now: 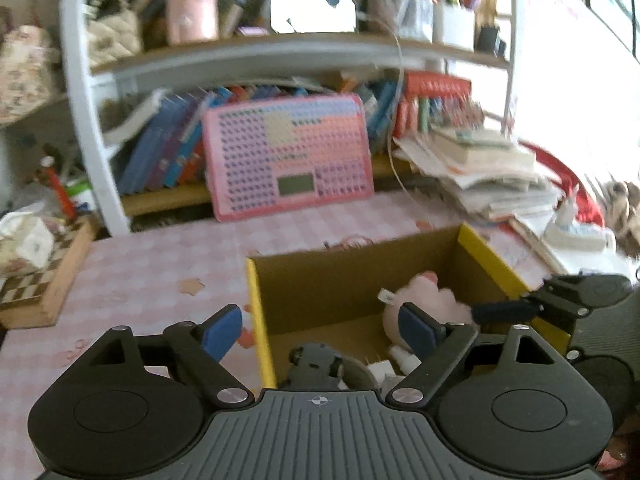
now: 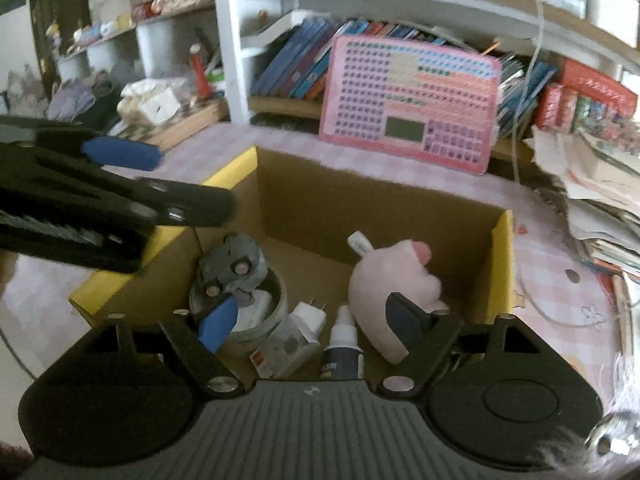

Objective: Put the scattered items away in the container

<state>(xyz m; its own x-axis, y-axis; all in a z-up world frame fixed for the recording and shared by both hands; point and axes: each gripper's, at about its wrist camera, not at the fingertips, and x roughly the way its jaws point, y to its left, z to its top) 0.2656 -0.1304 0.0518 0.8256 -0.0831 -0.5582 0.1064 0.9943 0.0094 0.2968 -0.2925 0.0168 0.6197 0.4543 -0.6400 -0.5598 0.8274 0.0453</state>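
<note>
A cardboard box with a yellow rim (image 1: 256, 312) stands on the pink checked table. Inside it lie a pink plush toy (image 2: 392, 280), a grey tape dispenser on a roll (image 2: 236, 272), a white plug adapter (image 2: 296, 332) and a small dark bottle (image 2: 344, 344). My left gripper (image 1: 320, 326) hovers open over the box's near left corner, with nothing between its blue pads. My right gripper (image 2: 312, 322) is open above the box's contents, its right finger close to the plush but not pressing on it. The plush (image 1: 424, 292) and the dispenser (image 1: 316, 362) also show in the left wrist view.
A pink toy keyboard (image 1: 288, 160) leans on a shelf of books behind the box. A messy stack of papers and books (image 1: 480, 168) lies to the right. A wooden chessboard box (image 1: 40, 280) sits at the table's left. A white shelf post (image 1: 88, 120) rises at the back left.
</note>
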